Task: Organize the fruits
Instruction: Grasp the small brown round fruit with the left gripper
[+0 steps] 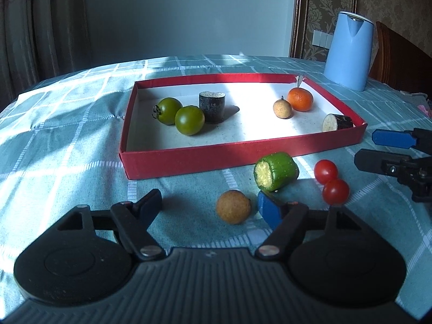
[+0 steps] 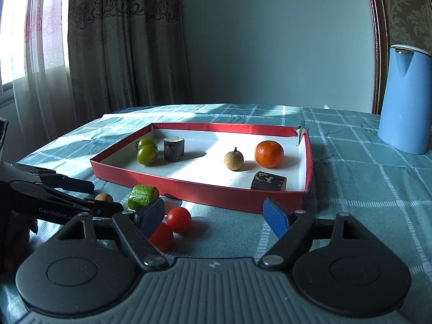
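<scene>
**Teal checked cloth, red tray at centre**

Teal cloth [image 2: 364, 189] covers your table; curtains [image 2: 121, 40] hang left of the red tray [image 1: 189, 159], a blue kettle [image 1: 349, 51] right. Before the tray's near wall lie a brown longan [image 1: 233, 206], green chunk [image 1: 276, 171] and two red tomatoes [image 1: 330, 179]. Your left gripper [image 1: 210, 206] and right gripper [image 2: 214, 214] both gape wide, holding nothing.

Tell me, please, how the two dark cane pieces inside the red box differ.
The left cane piece stands upright beside the green tomatoes, its pale cut end facing up; the right cane piece lies on its side near the box corner. The left one looks shorter, the right one longer. Both have dark skin.
</scene>
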`<state>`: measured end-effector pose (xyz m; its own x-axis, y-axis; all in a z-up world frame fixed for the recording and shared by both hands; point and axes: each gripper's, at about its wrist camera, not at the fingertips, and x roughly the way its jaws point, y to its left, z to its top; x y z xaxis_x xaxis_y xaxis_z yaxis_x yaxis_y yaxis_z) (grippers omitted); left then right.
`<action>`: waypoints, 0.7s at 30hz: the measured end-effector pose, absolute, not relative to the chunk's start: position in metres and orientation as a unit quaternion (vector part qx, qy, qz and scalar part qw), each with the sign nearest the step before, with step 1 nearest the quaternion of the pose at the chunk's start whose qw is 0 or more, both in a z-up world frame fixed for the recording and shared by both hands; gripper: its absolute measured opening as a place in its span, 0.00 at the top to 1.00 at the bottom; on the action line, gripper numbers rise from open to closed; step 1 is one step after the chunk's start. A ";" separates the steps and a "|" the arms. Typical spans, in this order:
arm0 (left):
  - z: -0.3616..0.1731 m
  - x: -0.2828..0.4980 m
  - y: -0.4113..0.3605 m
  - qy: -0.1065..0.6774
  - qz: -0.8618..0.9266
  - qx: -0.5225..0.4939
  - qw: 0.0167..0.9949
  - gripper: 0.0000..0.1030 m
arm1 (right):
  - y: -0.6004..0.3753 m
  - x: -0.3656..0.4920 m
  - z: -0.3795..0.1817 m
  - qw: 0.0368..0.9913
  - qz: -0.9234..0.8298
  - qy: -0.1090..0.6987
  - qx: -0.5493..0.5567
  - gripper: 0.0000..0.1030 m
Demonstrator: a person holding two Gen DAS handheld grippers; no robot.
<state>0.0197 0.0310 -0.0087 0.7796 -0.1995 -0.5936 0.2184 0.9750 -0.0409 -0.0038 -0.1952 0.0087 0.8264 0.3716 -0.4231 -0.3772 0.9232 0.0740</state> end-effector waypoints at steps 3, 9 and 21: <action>-0.008 0.018 0.026 0.311 -0.112 0.027 0.943 0.44 | -0.195 -0.003 0.008 0.954 0.197 0.224 -0.007 0.22; -0.008 0.018 0.022 0.309 -0.119 0.028 0.943 0.56 | -0.196 -0.004 0.008 0.952 0.200 0.230 -0.003 0.22; -0.008 0.019 0.034 0.308 -0.092 0.006 0.947 0.77 | -0.190 -0.006 0.001 0.934 0.233 0.270 -0.003 0.39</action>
